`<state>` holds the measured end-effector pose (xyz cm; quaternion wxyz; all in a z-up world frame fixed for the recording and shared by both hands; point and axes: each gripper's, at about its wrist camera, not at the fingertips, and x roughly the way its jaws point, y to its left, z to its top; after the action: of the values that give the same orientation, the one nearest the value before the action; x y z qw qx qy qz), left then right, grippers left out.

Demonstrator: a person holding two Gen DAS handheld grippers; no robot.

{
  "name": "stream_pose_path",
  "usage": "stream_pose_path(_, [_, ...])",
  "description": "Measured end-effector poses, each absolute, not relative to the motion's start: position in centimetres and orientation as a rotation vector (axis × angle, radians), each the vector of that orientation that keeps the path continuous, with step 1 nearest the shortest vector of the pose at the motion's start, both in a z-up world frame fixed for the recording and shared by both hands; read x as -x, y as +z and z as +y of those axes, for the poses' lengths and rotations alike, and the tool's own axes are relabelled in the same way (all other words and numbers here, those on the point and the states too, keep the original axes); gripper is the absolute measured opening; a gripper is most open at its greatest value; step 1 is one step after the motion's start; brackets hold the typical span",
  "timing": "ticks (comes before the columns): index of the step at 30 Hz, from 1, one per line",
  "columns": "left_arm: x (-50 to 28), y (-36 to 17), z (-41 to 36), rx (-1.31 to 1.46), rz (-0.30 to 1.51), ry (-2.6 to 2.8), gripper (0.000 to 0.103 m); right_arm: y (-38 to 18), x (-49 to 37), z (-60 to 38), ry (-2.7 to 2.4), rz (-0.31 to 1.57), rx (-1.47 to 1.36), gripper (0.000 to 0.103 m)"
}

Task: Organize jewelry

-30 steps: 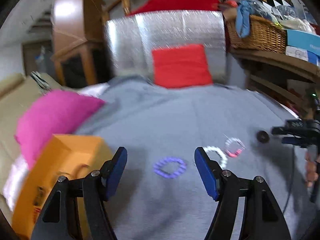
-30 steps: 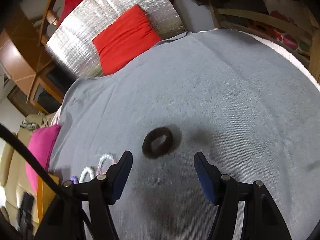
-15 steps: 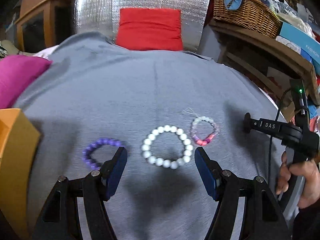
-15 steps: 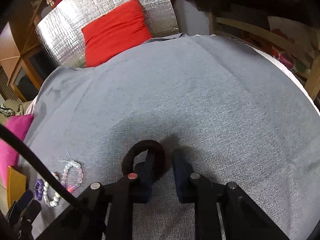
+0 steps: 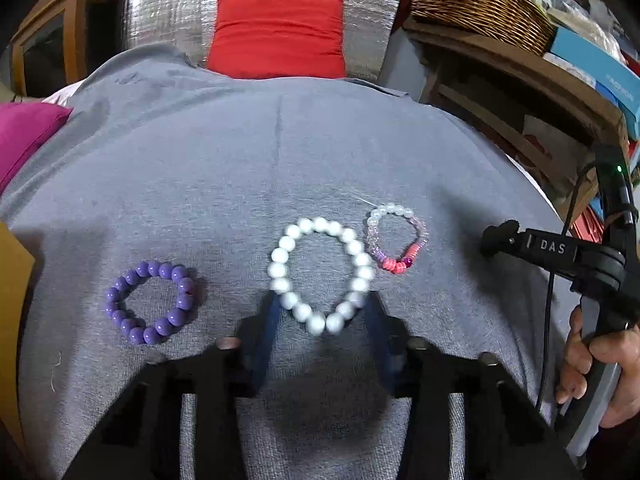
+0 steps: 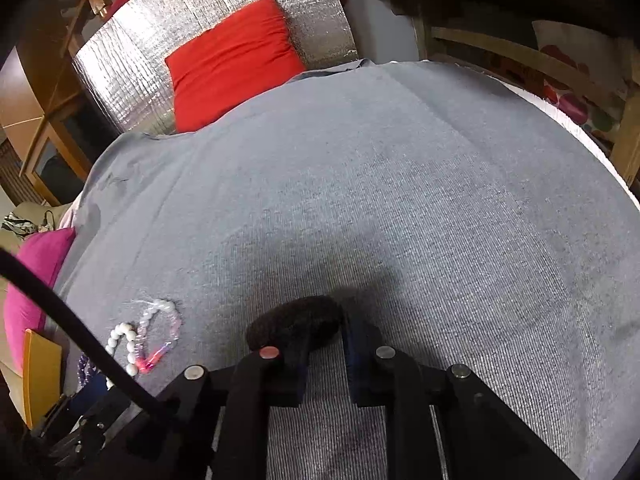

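Presently, by item:
Left gripper (image 5: 322, 316): jaws have just been closing around the white bead bracelet (image 5: 320, 274), near arc between them; contact blurred, cannot tell.
Right gripper (image 6: 325, 344): pinching the dark fuzzy ring (image 6: 296, 322), likely for relocation.
Grey cloth (image 5: 280, 152): carries purple bracelet (image 5: 151, 302) and pink-clear bracelet (image 5: 396, 238), laid apart.
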<state>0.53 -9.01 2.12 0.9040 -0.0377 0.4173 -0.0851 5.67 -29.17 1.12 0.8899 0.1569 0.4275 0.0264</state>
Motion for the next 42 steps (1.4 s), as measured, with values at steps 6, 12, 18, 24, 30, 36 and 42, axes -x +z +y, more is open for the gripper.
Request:
stream_pose_path(6, [0.2,2.2,-9.1,0.060,0.879,-0.213,0.009,1.4,-5.2,-29.2,0.075,0.895,-0.331,0.016])
stream_pose_path(12, [1.7,2.4,-9.0,0.059,0.904,-0.256,0.009,1.9,-4.3,-29.4,0.117,0.908,-0.361,0.016])
stream_pose_path(18, [3.9,2.6,-8.6,0.044,0.927,-0.281,0.009,2.2,-2.9,-28.8,0.188,0.953,-0.365,0.016])
stream_pose_path(24, [5.3,2.8,-7.7,0.044,0.959,-0.290,0.009,2.4,-0.8,-27.0,0.269,0.988,-0.319,0.016])
stream_pose_path(30, [6.3,3.0,-6.6,0.075,0.990,-0.303,0.009,2.3,1.7,-25.5,0.312,1.000,-0.247,0.016])
stream_pose_path(36, [6.6,2.7,-6.1,0.077,1.002,-0.309,0.010,1.9,1.9,-26.2,0.314,1.011,-0.250,0.017])
stream_pose_path(42, [6.2,2.5,-5.5,0.128,1.023,-0.349,0.019,1.9,0.8,-27.1,0.347,1.097,-0.298,0.020])
